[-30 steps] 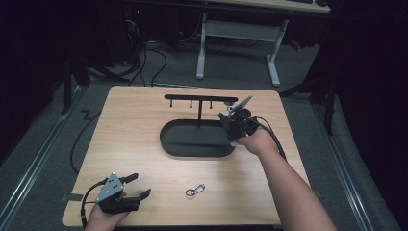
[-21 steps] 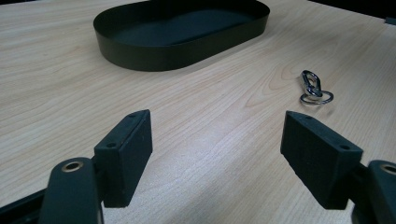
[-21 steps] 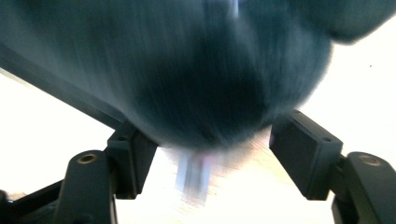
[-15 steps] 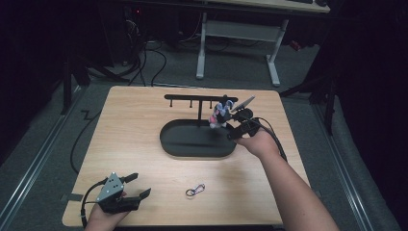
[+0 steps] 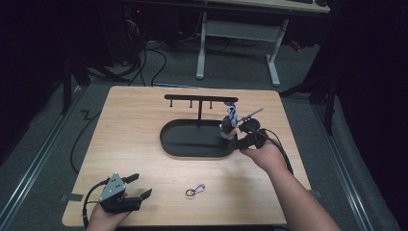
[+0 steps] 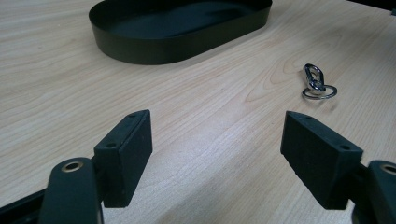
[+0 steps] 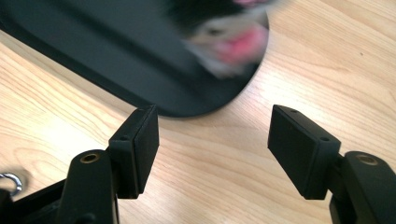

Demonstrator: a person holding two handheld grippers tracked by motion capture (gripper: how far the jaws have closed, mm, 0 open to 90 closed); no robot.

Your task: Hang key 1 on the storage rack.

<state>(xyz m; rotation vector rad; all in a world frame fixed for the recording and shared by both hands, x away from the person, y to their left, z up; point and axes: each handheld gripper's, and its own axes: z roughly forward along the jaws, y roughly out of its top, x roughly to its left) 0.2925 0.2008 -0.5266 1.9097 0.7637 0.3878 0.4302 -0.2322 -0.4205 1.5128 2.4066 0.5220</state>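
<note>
**Keychain charm hung on the rack**

Plush keychain charm (image 5: 231, 122) dangles from the hook rack (image 5: 199, 98) over the black oval tray (image 5: 183, 147); right hand-held gripper (image 5: 236, 139), jaws just opened, empty beside it; left hand-held gripper (image 5: 139, 185) gapes near the carabiner clip (image 5: 195, 190), likely next.

— What is seen of the tabletop (image 6: 196, 112)?
— Pale wood grain with a smooth, faintly sheened finish.
— And the oval tray (image 6: 140, 46)?
— Matt black, smooth-walled, apparently metal.
— The key ring (image 6: 317, 84)?
— Bright polished metal.
— The left gripper (image 6: 215, 154) pads?
— Dull black plastic is shown.
</note>
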